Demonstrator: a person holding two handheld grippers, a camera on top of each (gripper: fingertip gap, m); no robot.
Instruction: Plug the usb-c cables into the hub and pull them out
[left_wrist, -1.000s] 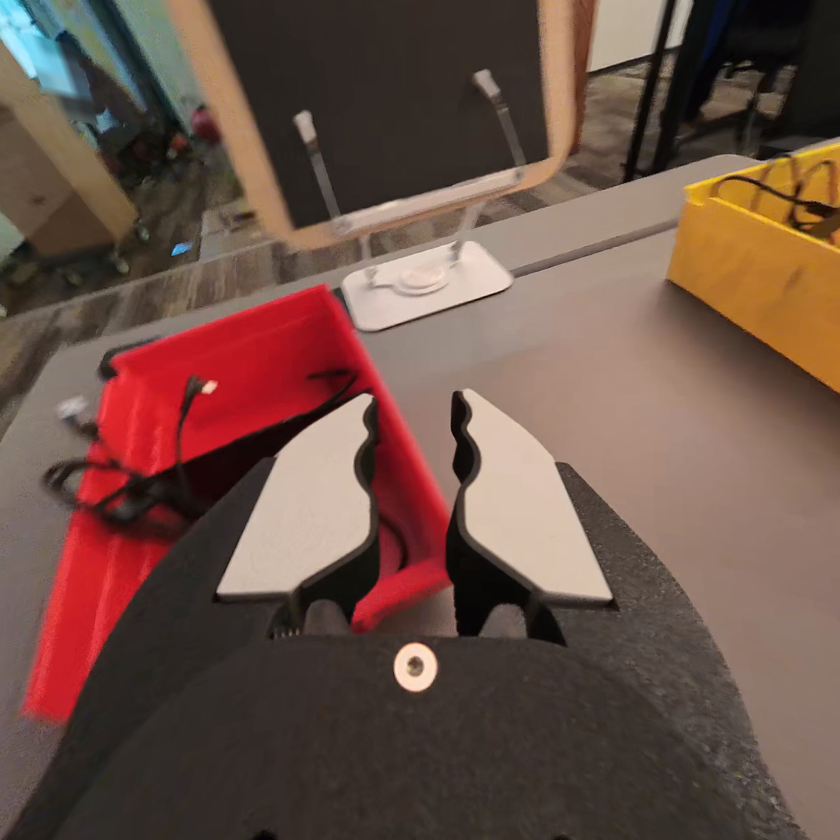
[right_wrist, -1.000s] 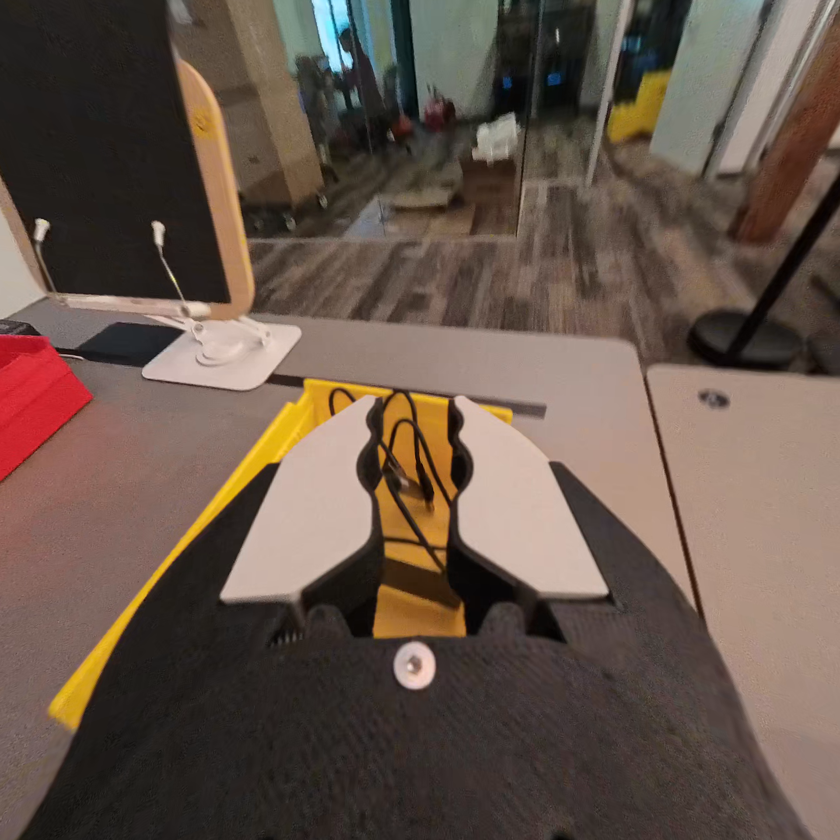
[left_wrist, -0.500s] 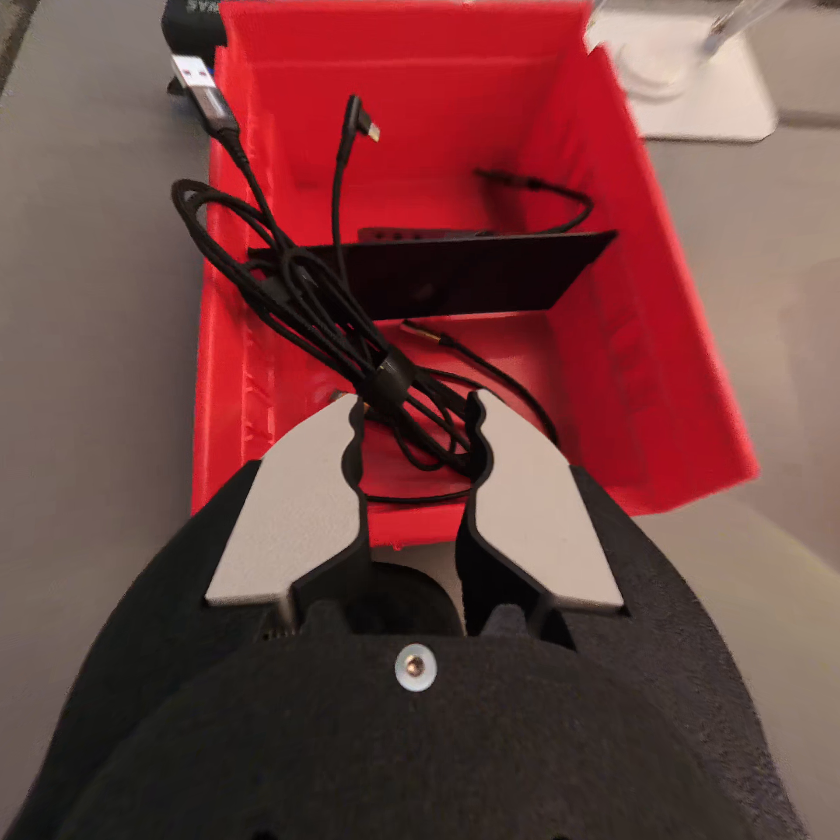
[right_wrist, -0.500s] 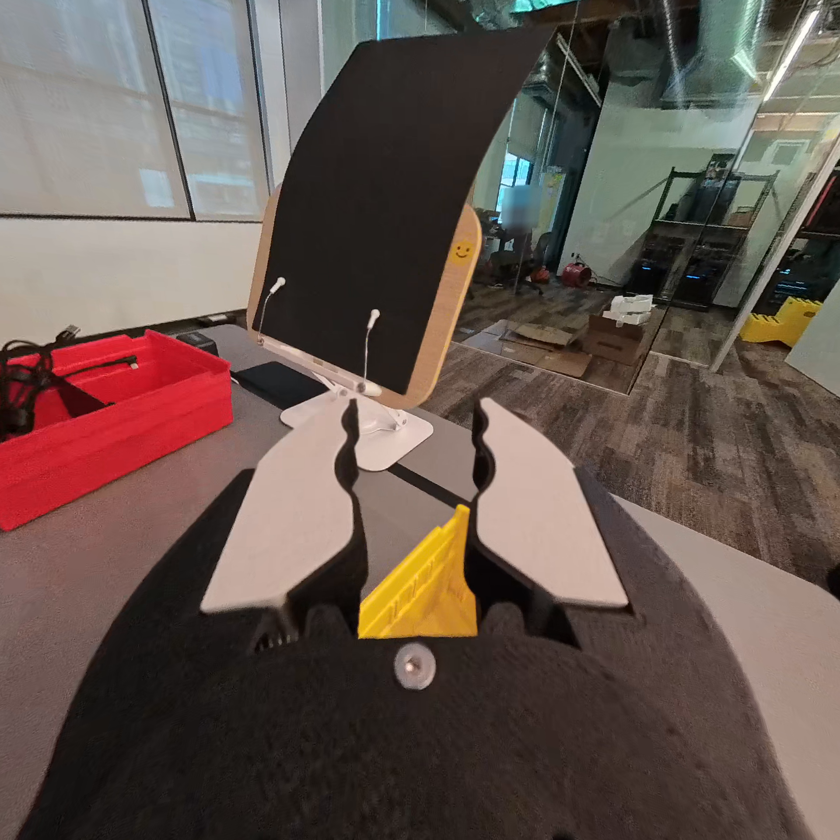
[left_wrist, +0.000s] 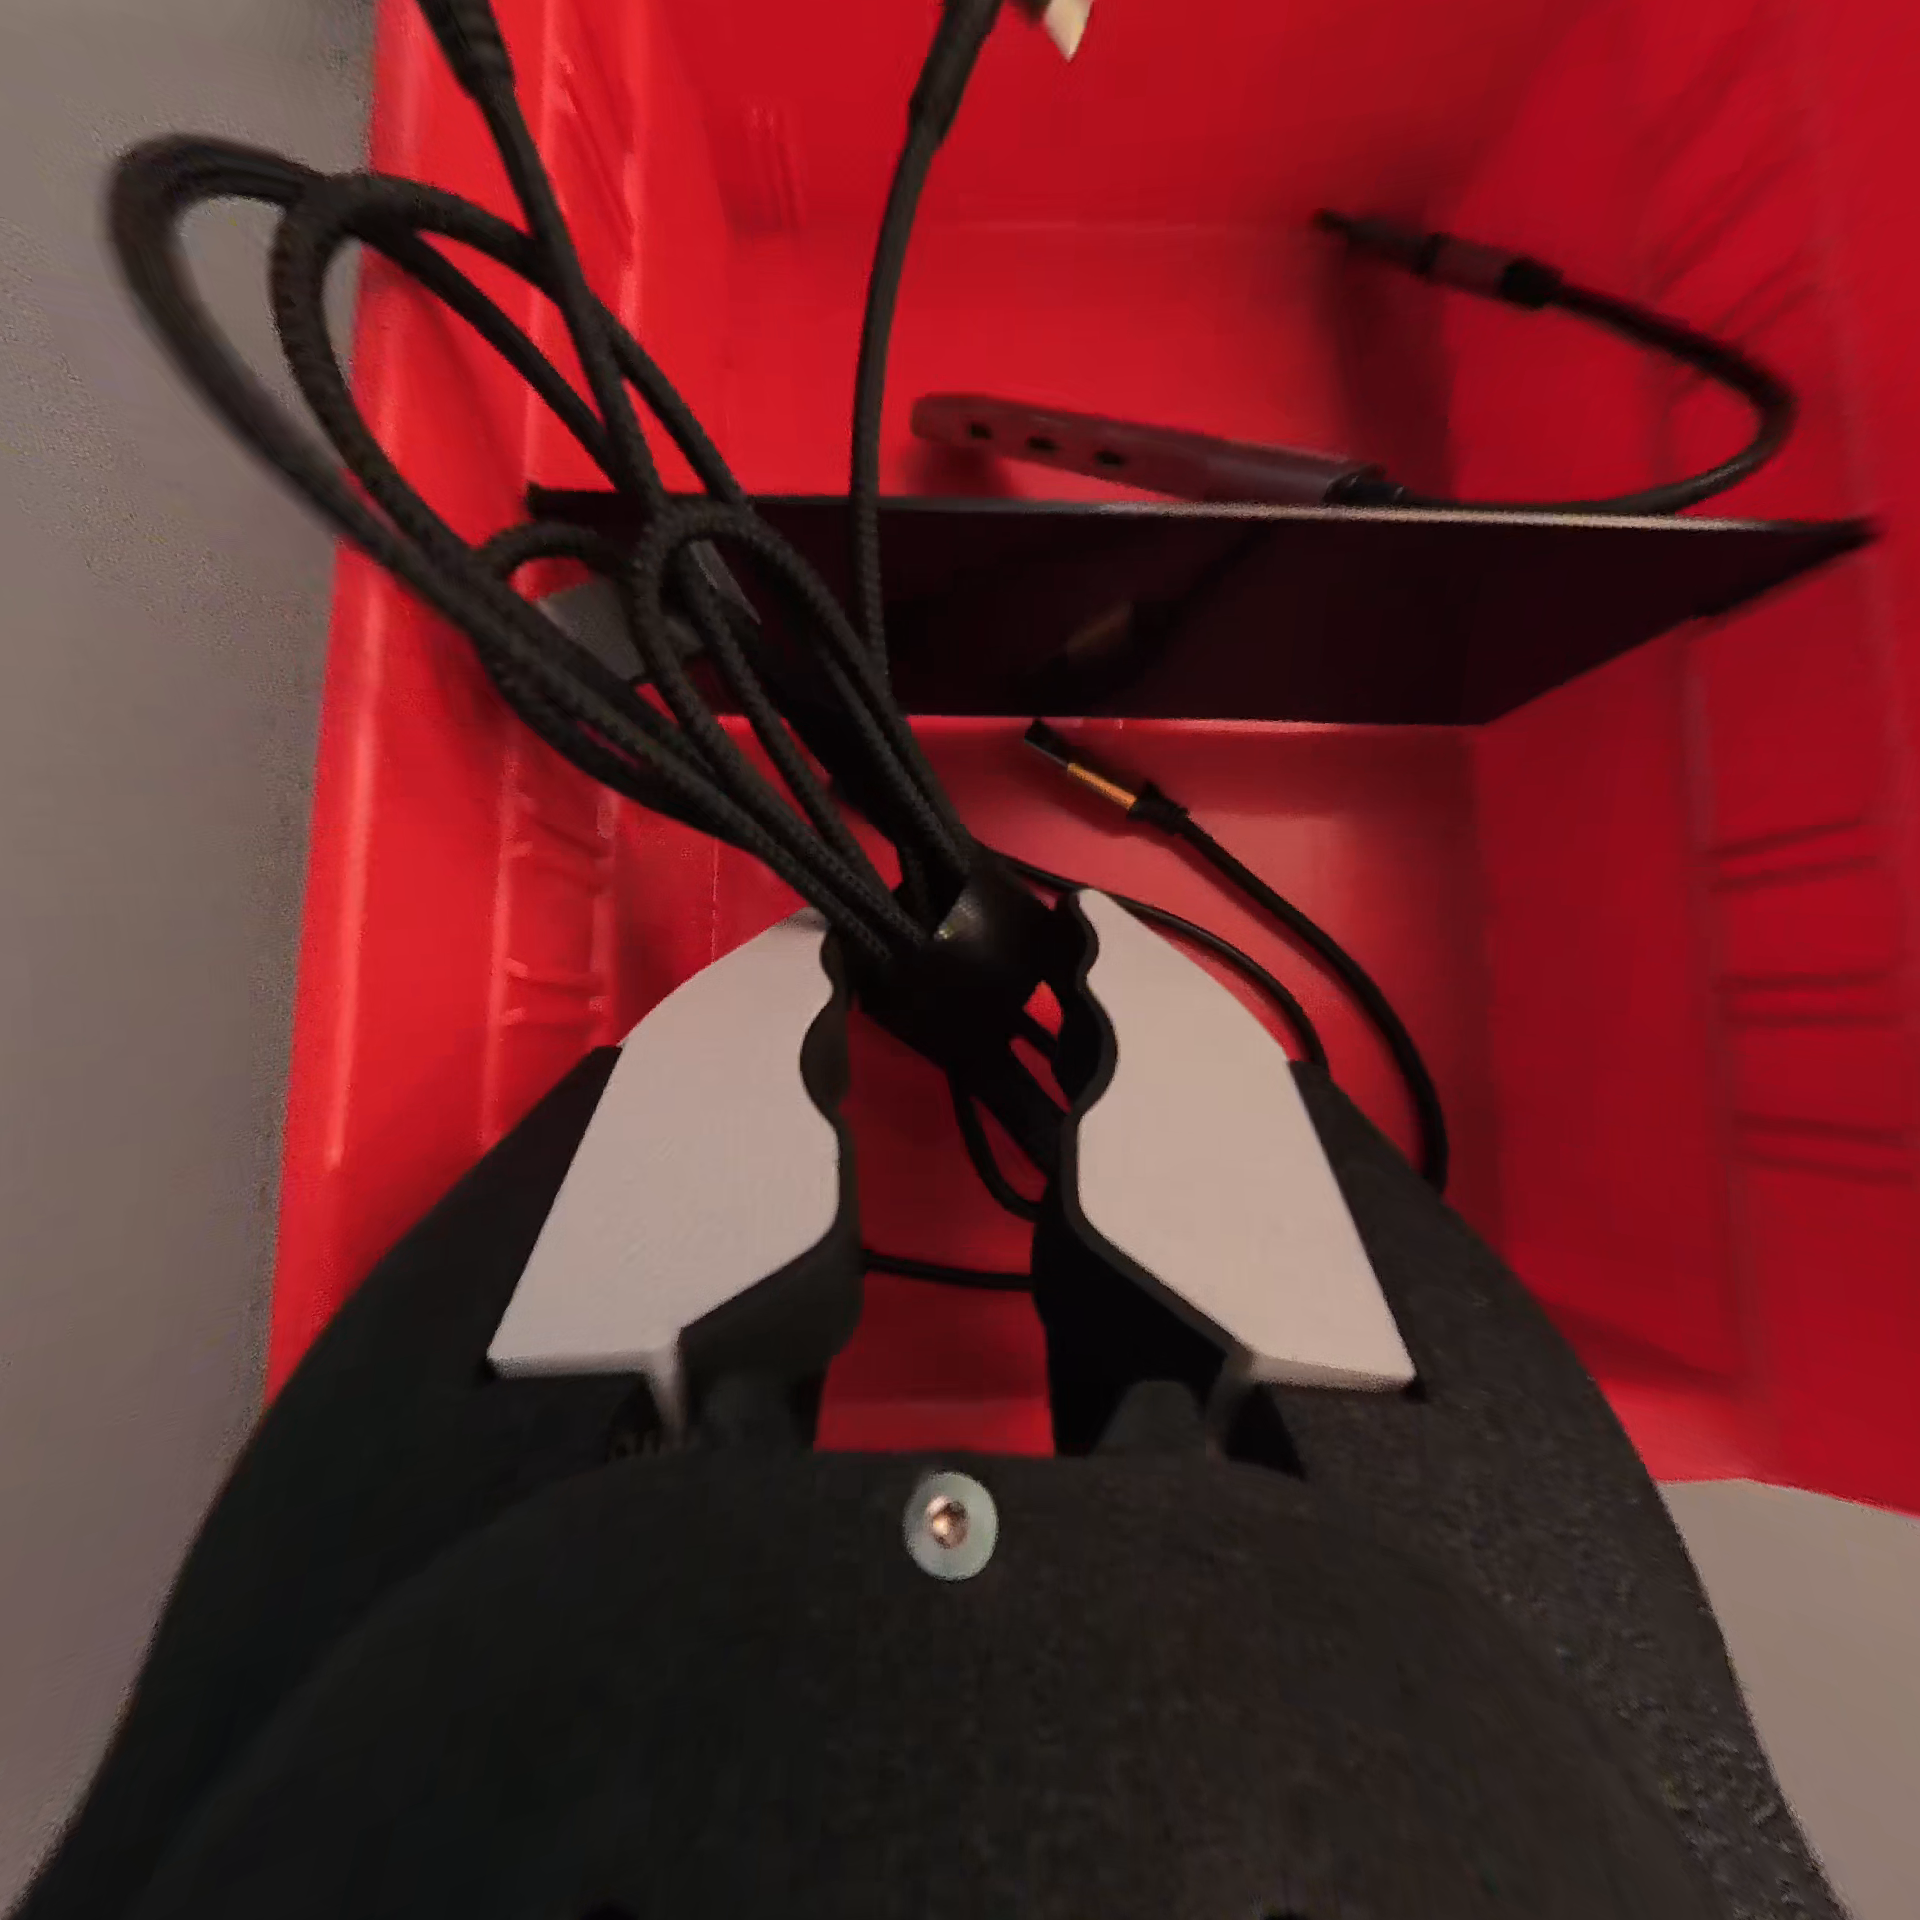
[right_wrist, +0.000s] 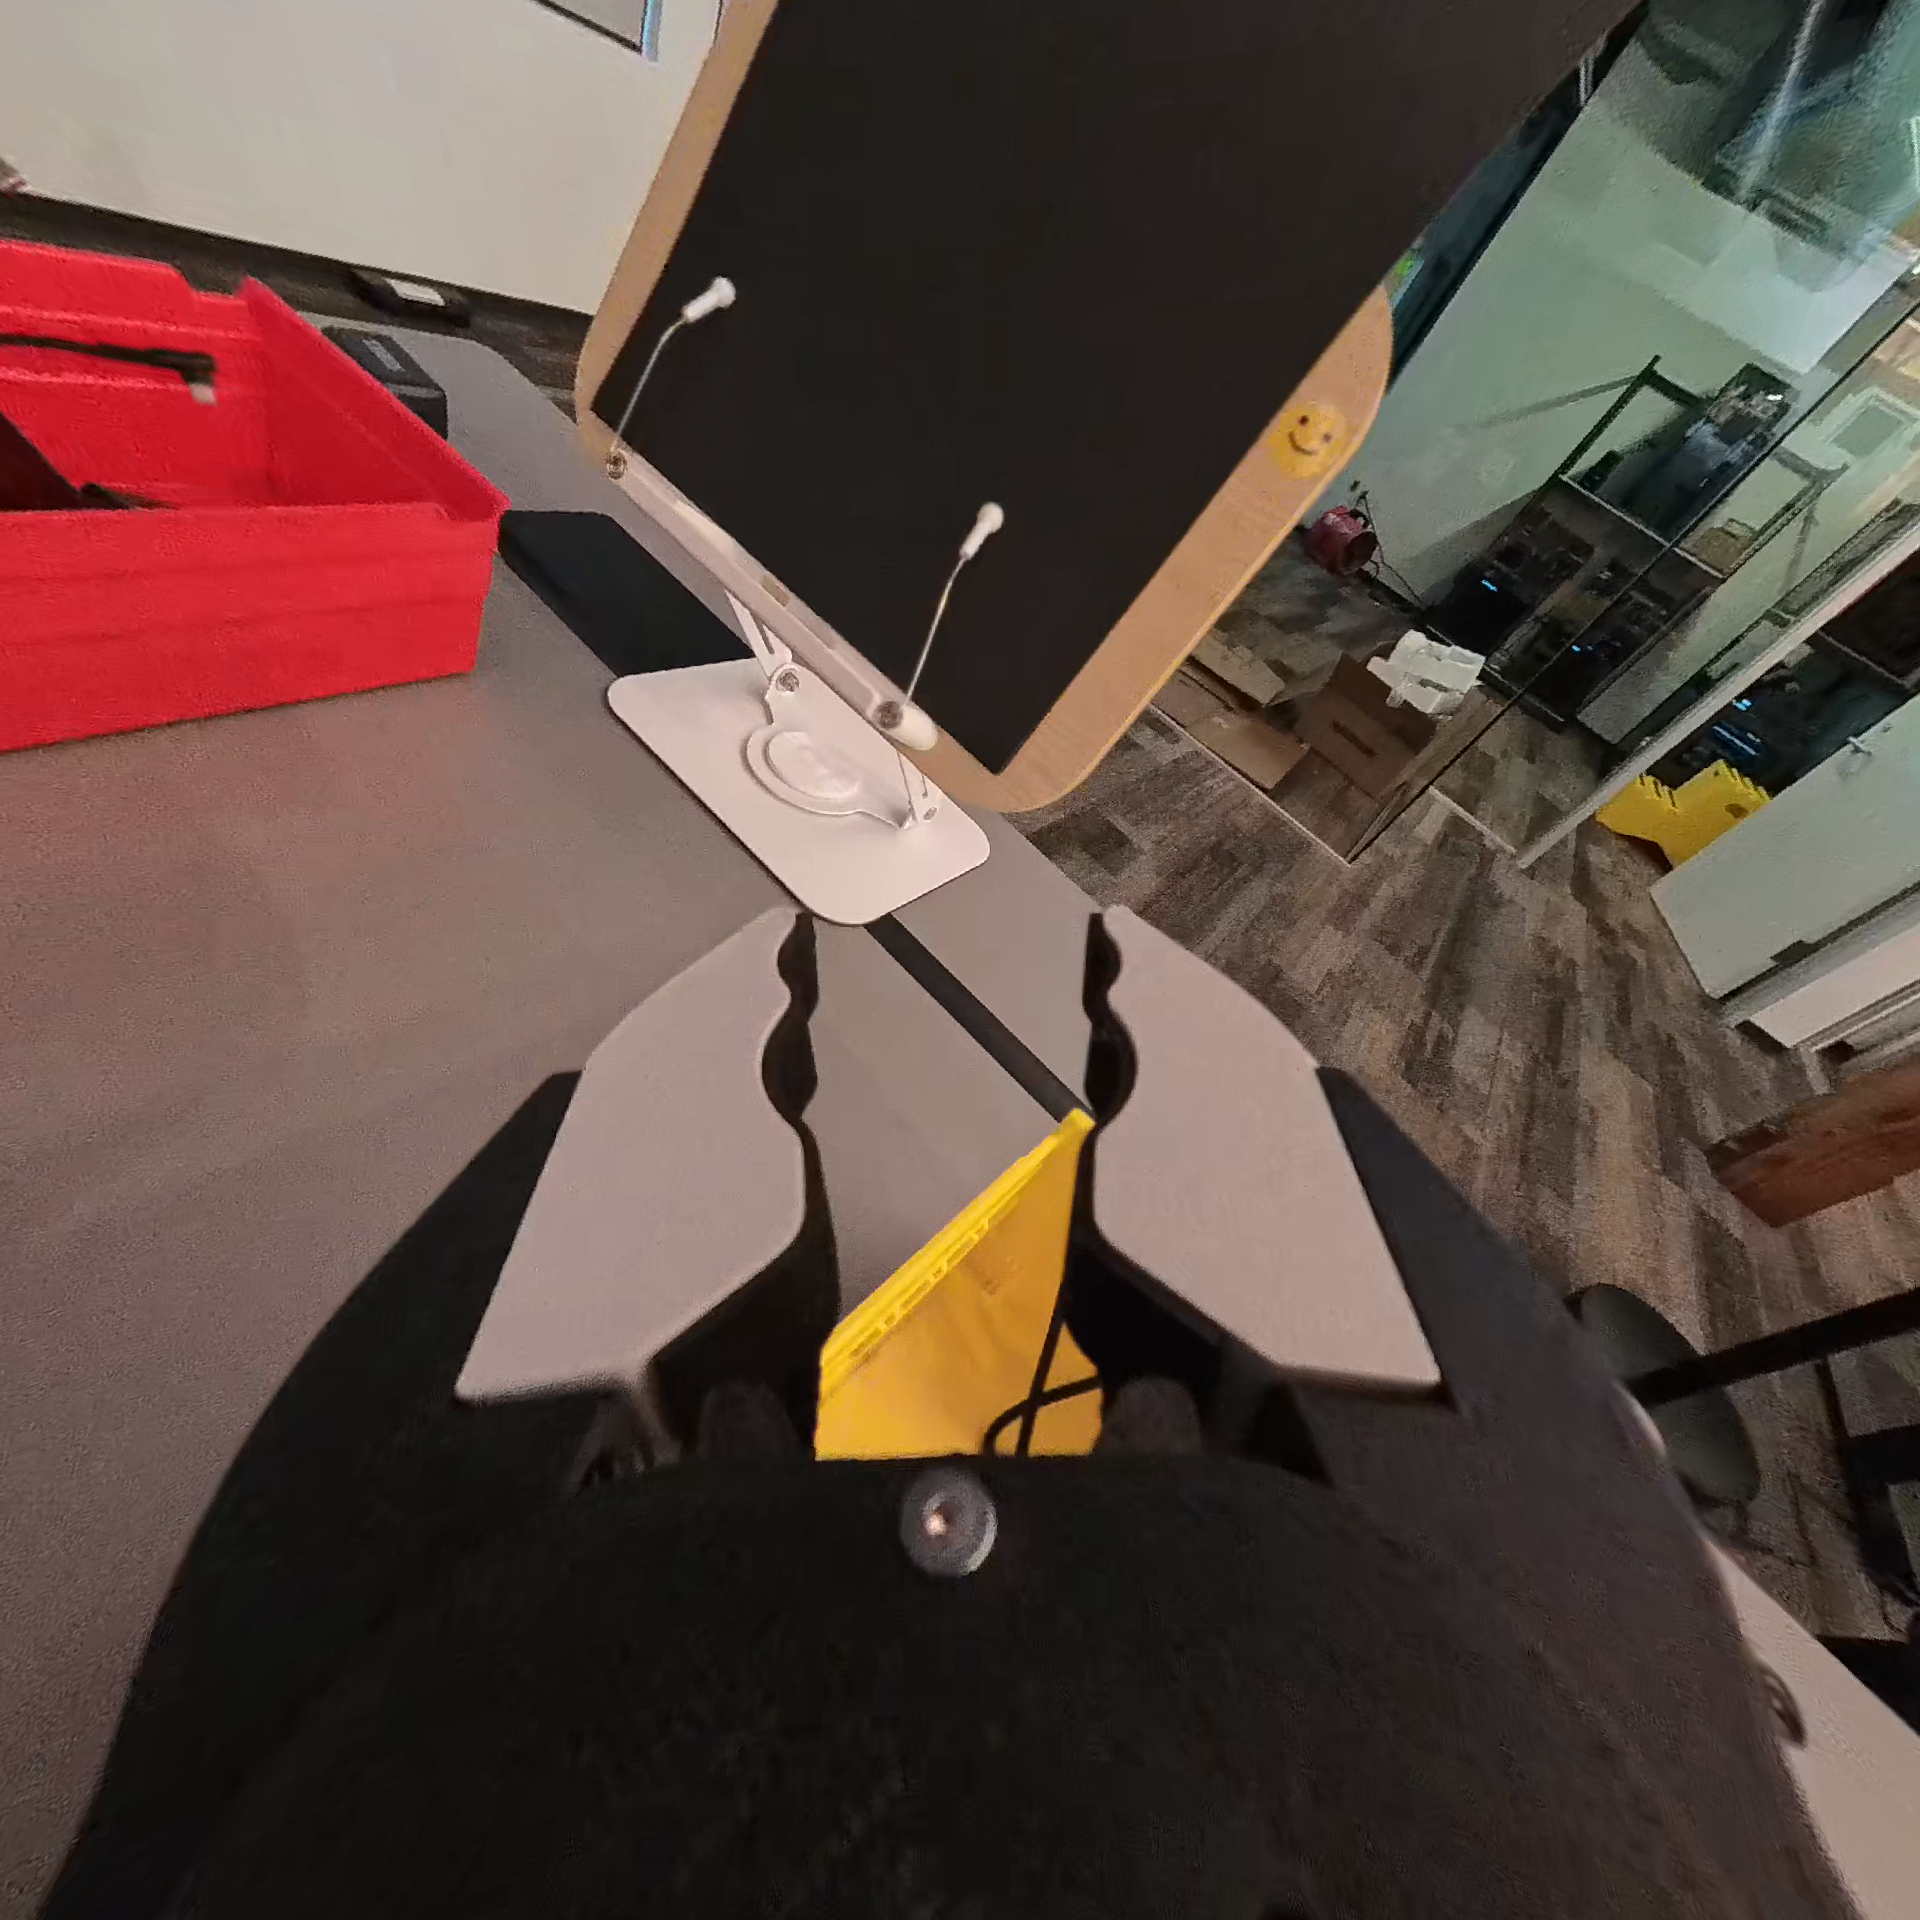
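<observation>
In the left wrist view my left gripper is down inside the red bin. Its fingertips are closed on a bundle of black braided cables, at the black strap that ties it. The loops hang over the bin's left wall. A grey hub with a row of ports lies behind a black divider, its own lead curving right. A thin black cable with a gold plug lies on the bin floor. My right gripper is open and empty above a corner of the yellow bin.
A black cable lies in the yellow bin. A black board with a wooden rim stands on a white base at the grey table's far edge. The red bin sits at the left of the right wrist view.
My left gripper swung over the red bin, went down into it and closed around the strapped cable bundle. My right gripper opened wider and tilted up away from the yellow bin.
</observation>
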